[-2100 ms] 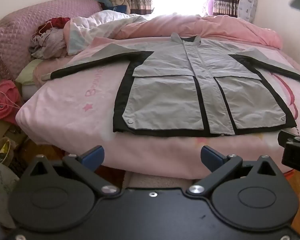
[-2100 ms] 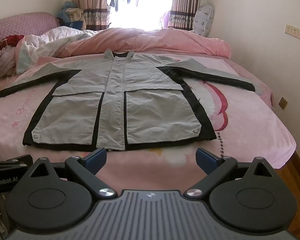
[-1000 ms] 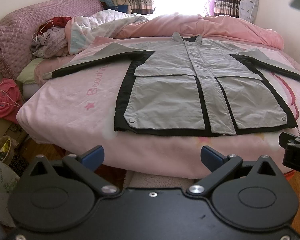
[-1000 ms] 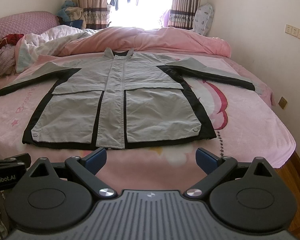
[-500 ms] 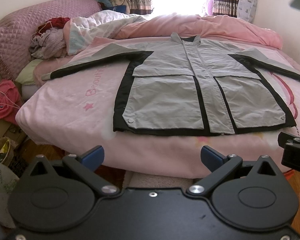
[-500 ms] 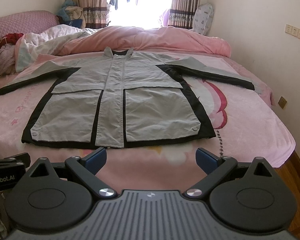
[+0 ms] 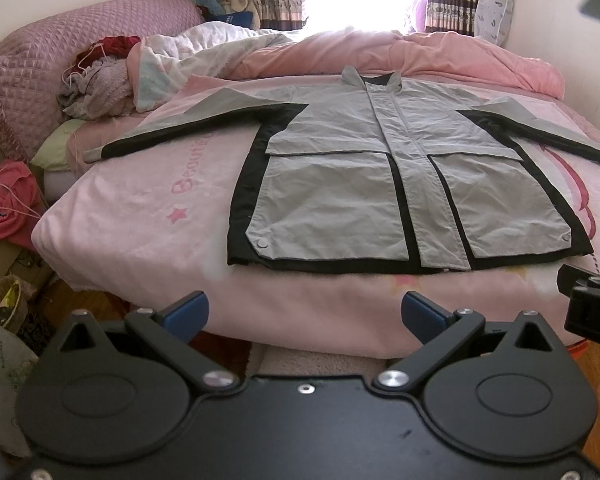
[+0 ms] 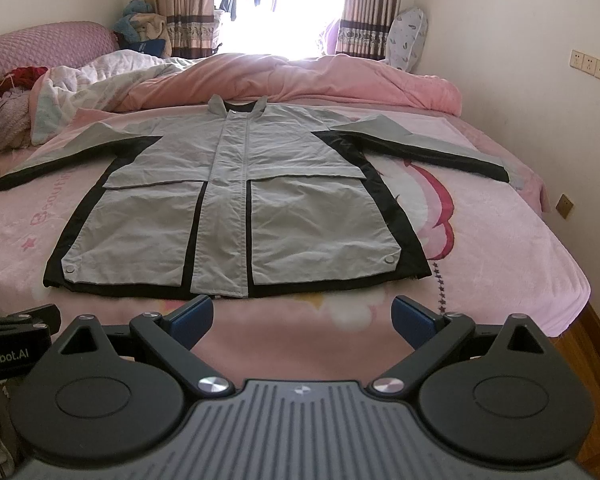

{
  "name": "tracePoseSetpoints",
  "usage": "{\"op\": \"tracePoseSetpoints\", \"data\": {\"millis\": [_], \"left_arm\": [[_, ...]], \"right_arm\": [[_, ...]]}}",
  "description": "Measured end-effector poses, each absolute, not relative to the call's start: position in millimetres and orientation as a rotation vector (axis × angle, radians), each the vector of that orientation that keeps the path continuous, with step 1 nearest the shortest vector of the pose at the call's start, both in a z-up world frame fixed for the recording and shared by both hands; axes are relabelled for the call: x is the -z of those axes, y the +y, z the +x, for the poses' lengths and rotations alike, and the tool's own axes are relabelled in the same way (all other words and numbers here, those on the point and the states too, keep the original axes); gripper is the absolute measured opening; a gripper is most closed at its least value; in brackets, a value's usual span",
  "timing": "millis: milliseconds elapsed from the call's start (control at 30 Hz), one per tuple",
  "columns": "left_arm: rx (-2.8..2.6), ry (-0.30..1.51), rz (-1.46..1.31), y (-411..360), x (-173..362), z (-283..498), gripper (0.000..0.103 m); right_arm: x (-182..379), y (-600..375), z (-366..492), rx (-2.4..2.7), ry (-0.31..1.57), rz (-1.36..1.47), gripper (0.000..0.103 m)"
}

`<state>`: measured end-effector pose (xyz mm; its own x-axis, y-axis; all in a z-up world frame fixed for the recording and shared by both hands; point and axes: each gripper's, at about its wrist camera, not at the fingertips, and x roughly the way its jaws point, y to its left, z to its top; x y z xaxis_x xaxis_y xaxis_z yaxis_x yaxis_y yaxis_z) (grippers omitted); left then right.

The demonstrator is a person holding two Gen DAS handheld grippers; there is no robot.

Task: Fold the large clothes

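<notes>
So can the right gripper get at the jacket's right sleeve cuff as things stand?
Probably yes. The right gripper is open and empty, and the cuff lies flat on the pink blanket with nothing over it, though it sits far across the bed.

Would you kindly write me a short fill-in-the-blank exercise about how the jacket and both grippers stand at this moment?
1. The grey jacket with black trim lies flat on the pink ____.
2. Both of its sleeves are spread ____ to the sides.
3. The left gripper is ____, holding nothing.
4. The right gripper sits nearest the jacket's bottom ____.

Missing words: bed; outward; open; hem
</notes>
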<state>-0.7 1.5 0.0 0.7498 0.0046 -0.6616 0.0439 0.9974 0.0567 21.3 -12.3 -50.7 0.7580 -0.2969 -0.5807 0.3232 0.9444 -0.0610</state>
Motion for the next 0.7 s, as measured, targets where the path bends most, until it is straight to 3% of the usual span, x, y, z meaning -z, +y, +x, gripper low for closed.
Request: {"op": "tracePoseSetpoints", "data": {"millis": [700], "left_arm": [[0.026, 0.721, 0.076, 2.0, -0.5, -1.1, 0.103]], "right_arm": [[49.9, -12.8, 22.6, 0.337, 0.626, 0.041, 0.103]]}}
